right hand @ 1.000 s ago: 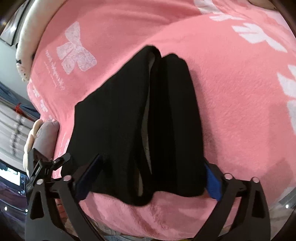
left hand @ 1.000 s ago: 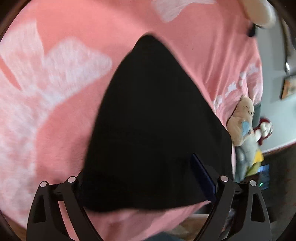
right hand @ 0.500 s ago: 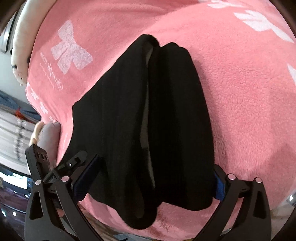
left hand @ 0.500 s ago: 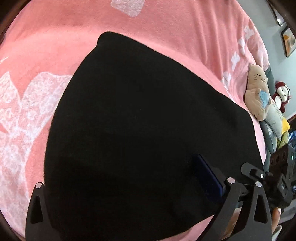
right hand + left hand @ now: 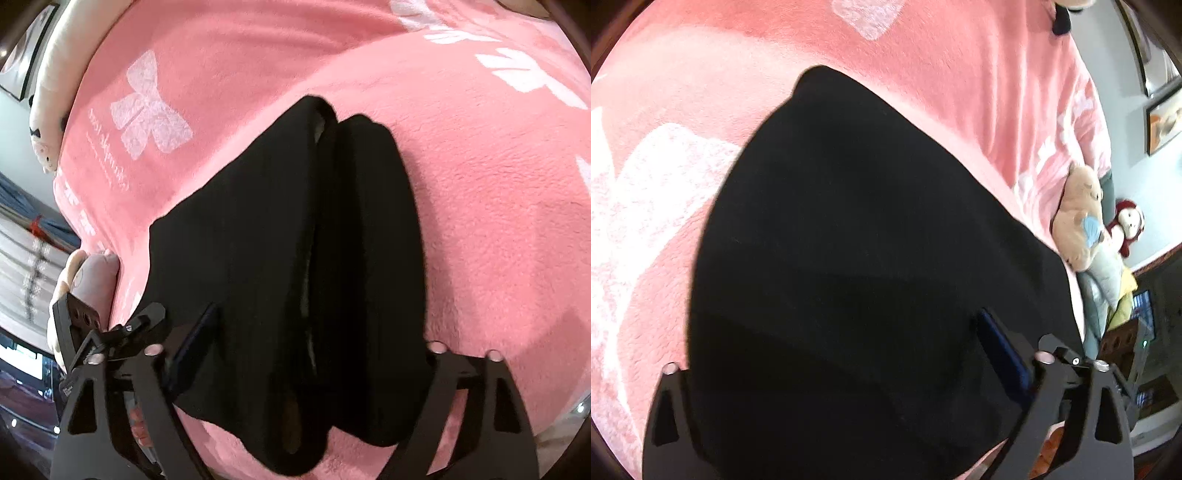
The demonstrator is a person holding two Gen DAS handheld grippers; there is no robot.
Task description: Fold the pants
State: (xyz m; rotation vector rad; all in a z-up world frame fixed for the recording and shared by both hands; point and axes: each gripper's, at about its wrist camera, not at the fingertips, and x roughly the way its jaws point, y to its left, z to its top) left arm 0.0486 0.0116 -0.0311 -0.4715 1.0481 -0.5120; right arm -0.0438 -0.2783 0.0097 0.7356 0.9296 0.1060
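Black folded pants (image 5: 295,266) lengthwise away from both closing grippers, seemingly between their spread jaws, unpinched.

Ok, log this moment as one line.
stage: gripping | left gripper: closing around black pants | right gripper: closing around pants | surface: pink blanket

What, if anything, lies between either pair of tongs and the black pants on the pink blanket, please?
Nothing visible does. The black pants already lie between the fingers of both the left tongs and the right tongs, which have just been closing around the fabric.
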